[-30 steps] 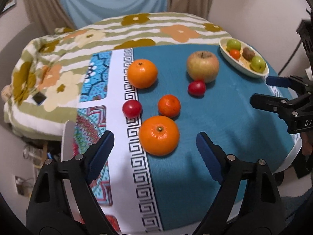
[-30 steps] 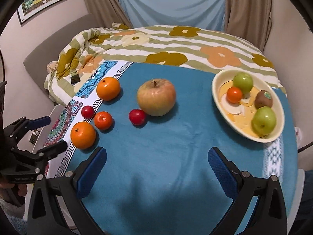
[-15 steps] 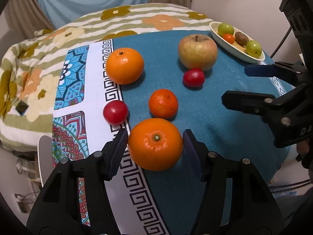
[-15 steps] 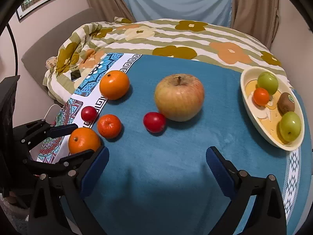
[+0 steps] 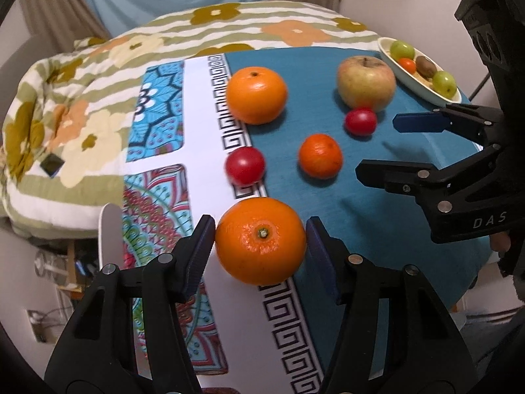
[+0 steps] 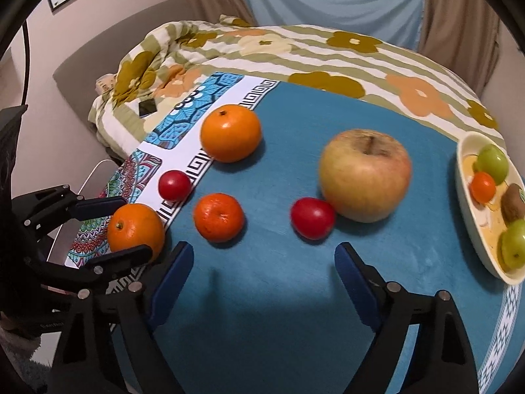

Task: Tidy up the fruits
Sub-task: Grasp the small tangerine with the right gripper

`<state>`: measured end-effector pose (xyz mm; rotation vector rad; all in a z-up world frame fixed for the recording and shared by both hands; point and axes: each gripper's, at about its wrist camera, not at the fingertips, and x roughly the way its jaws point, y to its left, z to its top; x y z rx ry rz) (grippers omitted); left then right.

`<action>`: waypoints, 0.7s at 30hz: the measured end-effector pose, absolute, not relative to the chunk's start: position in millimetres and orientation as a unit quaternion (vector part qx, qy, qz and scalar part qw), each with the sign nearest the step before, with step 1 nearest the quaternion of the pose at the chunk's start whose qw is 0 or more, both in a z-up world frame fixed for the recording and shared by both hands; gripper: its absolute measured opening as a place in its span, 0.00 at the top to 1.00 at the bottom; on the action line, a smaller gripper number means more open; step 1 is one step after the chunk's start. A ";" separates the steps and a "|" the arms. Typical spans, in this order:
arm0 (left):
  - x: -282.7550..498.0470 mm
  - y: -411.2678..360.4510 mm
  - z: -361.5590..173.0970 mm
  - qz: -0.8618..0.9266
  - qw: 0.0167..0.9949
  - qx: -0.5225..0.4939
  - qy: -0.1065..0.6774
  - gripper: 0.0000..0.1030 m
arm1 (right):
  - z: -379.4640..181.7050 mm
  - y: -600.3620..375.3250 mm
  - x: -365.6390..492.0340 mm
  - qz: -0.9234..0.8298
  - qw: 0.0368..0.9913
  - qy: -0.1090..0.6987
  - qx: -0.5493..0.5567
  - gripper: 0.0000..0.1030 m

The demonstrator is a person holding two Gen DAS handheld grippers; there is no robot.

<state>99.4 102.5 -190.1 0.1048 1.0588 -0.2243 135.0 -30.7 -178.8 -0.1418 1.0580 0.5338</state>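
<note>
My left gripper (image 5: 261, 239) is shut on a large orange (image 5: 261, 240) at the table's near left; it also shows in the right wrist view (image 6: 135, 228). On the teal cloth lie a second large orange (image 5: 256, 94), a small mandarin (image 5: 320, 155), two red tomatoes (image 5: 244, 165) (image 5: 360, 121) and a yellow-red apple (image 5: 366, 82). My right gripper (image 6: 262, 275) is open and empty, low over the cloth just short of the mandarin (image 6: 218, 217) and a tomato (image 6: 312, 218). A cream oval dish (image 6: 472, 229) at the right holds green fruits, a kiwi and a small orange fruit.
A flowered quilt (image 6: 295, 52) covers the bed behind the table. The patterned white cloth border (image 5: 210, 124) runs along the table's left side. A white chair back (image 5: 110, 229) stands below the left edge. Curtains hang at the back.
My left gripper has closed its jaws onto the near large orange. My right gripper moved forward and lower toward the fruits, still open.
</note>
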 end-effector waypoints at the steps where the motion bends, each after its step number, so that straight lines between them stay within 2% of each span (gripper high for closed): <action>1: 99.1 104.5 -190.1 -0.104 0.856 0.048 0.504 0.40 | -180.5 -27.0 136.1 0.256 0.825 0.499 -0.071 0.25; 6: 99.7 112.5 -190.3 -0.092 0.857 0.038 0.505 0.40 | -186.0 -14.7 139.4 0.273 0.819 0.498 -0.085 0.29; 12: 100.0 116.9 -189.5 -0.084 0.858 0.030 0.507 0.40 | -190.9 1.3 143.0 0.294 0.812 0.492 -0.110 0.39; 17: 99.4 119.6 -185.7 -0.075 0.861 0.021 0.503 0.40 | -192.9 6.0 145.7 0.304 0.812 0.486 -0.112 0.43; 20: 98.9 120.0 -185.1 -0.070 0.862 0.016 0.502 0.40 | -195.5 7.5 148.3 0.311 0.807 0.490 -0.111 0.52; 21: 98.7 119.8 -184.7 -0.069 0.862 0.014 0.502 0.40 | -196.1 7.5 148.4 0.314 0.804 0.492 -0.112 0.59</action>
